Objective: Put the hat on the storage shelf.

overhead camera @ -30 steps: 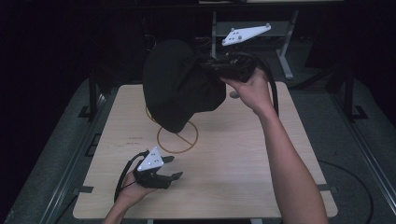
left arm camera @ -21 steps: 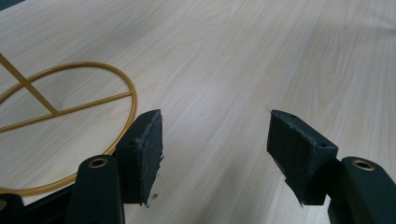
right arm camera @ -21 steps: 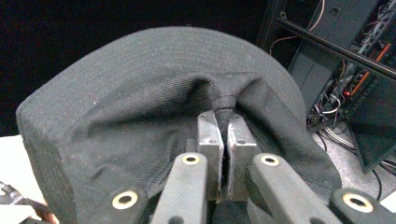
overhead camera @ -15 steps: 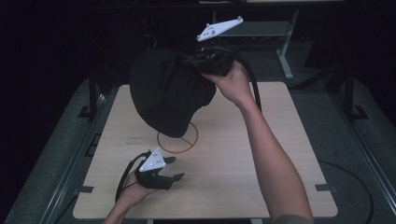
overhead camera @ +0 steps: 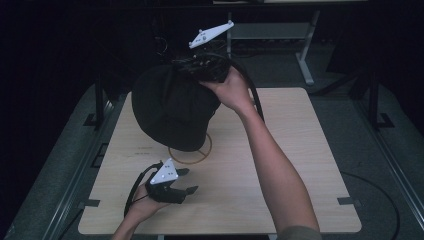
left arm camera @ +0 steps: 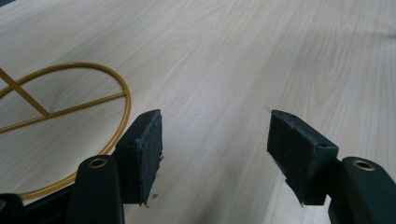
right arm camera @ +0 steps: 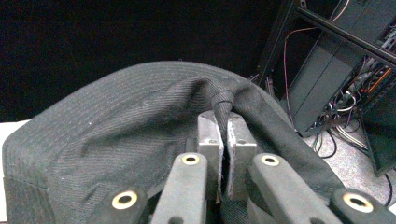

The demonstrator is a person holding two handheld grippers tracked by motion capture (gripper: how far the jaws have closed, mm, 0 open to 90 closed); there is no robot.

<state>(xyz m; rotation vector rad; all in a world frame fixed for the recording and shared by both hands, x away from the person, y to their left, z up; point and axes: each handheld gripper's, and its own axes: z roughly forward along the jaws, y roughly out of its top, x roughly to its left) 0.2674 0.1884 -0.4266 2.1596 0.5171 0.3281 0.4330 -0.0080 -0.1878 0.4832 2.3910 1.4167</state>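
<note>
A black fabric hat [overhead camera: 172, 107] hangs in the air over the back left of the wooden table [overhead camera: 290, 165], held up by my right gripper [overhead camera: 192, 65]. In the right gripper view the jaws are shut on a pinched fold of the hat [right arm camera: 140, 126] at my right gripper [right arm camera: 226, 122]. A gold wire stand ring [overhead camera: 200, 152] lies on the table under the hat; its ring [left arm camera: 122, 100] curves past my left gripper [left arm camera: 215, 135]. My left gripper [overhead camera: 184, 181] rests near the front left of the table, open, with nothing between its pads.
A metal rack [overhead camera: 272, 32] stands behind the table in the dark. An equipment rack with cables [right arm camera: 345, 74] is off to the right in the right gripper view. Dark floor surrounds the table, and a cable [overhead camera: 380, 200] lies at right.
My right gripper has carried the hat leftward and farther back, and raised it a little. The left gripper has stayed where it was.
</note>
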